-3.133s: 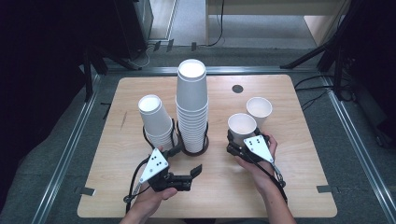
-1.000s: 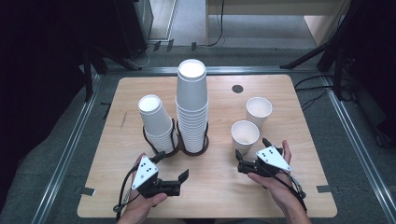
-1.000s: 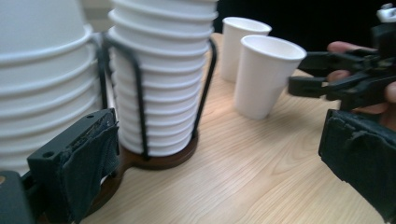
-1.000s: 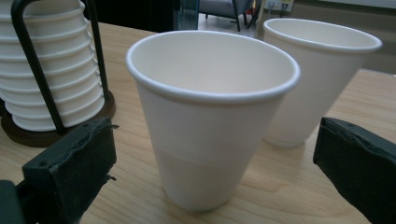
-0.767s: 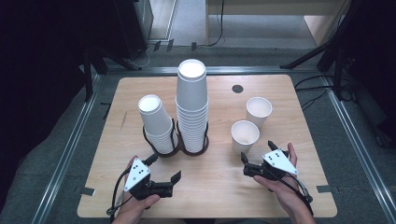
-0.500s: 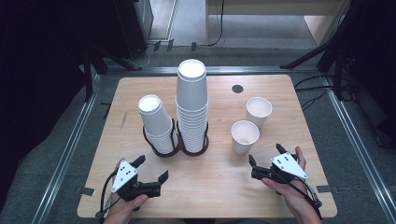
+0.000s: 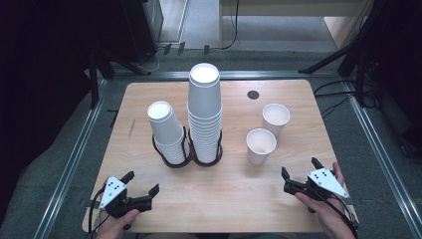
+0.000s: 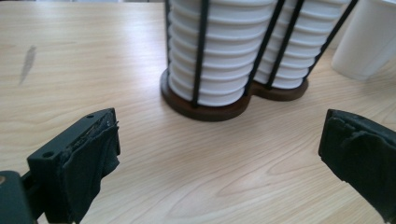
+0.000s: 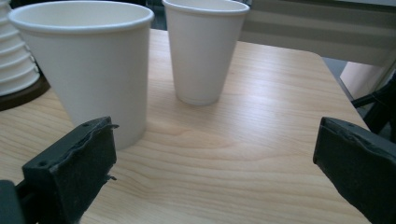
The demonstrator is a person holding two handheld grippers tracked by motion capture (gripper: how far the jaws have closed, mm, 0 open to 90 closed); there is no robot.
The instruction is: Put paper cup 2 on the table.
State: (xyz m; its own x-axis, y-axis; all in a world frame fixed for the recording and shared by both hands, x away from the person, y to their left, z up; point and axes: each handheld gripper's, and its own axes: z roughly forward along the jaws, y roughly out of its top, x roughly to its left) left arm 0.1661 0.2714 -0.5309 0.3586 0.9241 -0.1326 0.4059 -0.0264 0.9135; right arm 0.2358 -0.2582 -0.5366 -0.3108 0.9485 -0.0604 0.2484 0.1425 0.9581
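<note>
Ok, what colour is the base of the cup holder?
Dark brown base under black wire uprights, clearest in the left gripper view.

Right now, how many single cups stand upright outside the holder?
2: the near cup right of the holder, and the far cup just behind it. None looks hidden.
</note>
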